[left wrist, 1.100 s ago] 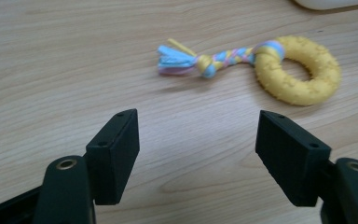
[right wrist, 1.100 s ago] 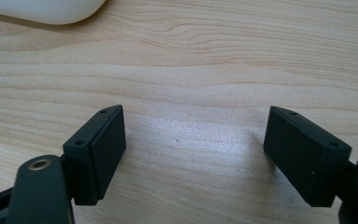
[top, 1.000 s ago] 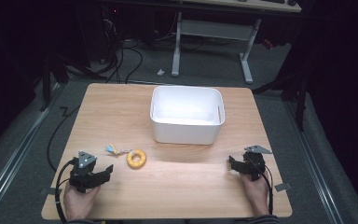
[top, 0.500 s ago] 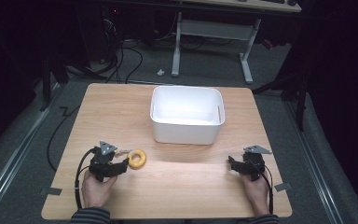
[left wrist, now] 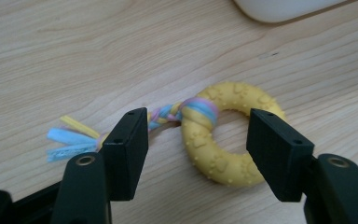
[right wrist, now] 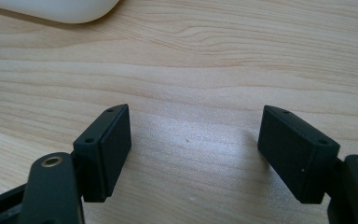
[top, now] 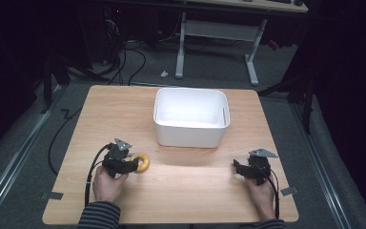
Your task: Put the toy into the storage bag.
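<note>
A yellow knobbly ring toy (left wrist: 230, 135) with a braided pastel rope tail (left wrist: 74, 137) lies flat on the wooden table (top: 186, 186). My left gripper (left wrist: 198, 144) is open, its jaws standing either side of the ring without touching it. From above, the left gripper (top: 132, 165) sits at the ring (top: 141, 162) on the table's front left. My right gripper (right wrist: 193, 149) is open over bare wood, and the high view places the right gripper (top: 238, 170) at the front right.
A white rectangular tub (top: 191, 117) stands at the middle of the table; its rounded corner (left wrist: 284, 7) shows beyond the ring. Cables and desk legs lie on the dark floor behind the table.
My left gripper has moved right and forward across the table until its jaws came either side of the ring. The right gripper has stayed put.
</note>
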Tool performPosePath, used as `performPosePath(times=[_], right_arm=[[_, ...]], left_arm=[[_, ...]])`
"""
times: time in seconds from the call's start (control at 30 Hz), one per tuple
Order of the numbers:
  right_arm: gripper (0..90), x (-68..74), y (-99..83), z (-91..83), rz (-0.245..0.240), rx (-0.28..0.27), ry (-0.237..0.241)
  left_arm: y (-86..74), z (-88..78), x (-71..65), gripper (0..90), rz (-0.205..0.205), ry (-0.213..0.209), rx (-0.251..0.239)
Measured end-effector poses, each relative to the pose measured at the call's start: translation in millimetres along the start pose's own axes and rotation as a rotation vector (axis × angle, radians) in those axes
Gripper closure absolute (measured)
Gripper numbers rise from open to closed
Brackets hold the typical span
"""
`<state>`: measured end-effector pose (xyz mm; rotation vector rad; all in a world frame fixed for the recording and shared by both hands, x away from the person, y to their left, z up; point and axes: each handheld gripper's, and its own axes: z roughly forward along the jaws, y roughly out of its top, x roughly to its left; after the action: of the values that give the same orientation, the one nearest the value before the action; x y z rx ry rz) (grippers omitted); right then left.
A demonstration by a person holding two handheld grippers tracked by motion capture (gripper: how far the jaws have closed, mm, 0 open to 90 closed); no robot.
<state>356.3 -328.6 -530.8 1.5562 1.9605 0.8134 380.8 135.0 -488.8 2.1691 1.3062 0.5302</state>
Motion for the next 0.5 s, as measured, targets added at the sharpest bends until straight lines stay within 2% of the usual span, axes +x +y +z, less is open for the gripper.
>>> performPosePath(times=[0.07, 0.23, 0.37, 0.47, 0.5], right_arm=[[25.9, 0.0, 0.0, 0.0, 0.000, 0.000, 0.000], [26.0, 0.1, 0.0, 0.0, 0.000, 0.000, 0.000], [26.0, 0.1, 0.0, 0.0, 0.000, 0.000, 0.000], [27.3, 0.2, 0.0, 0.0, -0.004, -0.003, 0.003], [29.0, 1.2, -0.1, -0.6, -0.007, -0.002, 0.009]], left_arm=[[-0.1, 2.1, 0.7, 37.9, -0.005, 0.007, 0.008], [1.5, 6.1, -1.1, 38.8, -0.012, -0.012, 0.014], [2.1, 13.4, -1.3, 40.7, -0.016, -0.001, 0.050], [2.7, 16.1, -0.8, 45.4, -0.020, -0.006, 0.066], [3.2, 18.5, 1.1, 46.4, -0.040, -0.015, 0.083]])
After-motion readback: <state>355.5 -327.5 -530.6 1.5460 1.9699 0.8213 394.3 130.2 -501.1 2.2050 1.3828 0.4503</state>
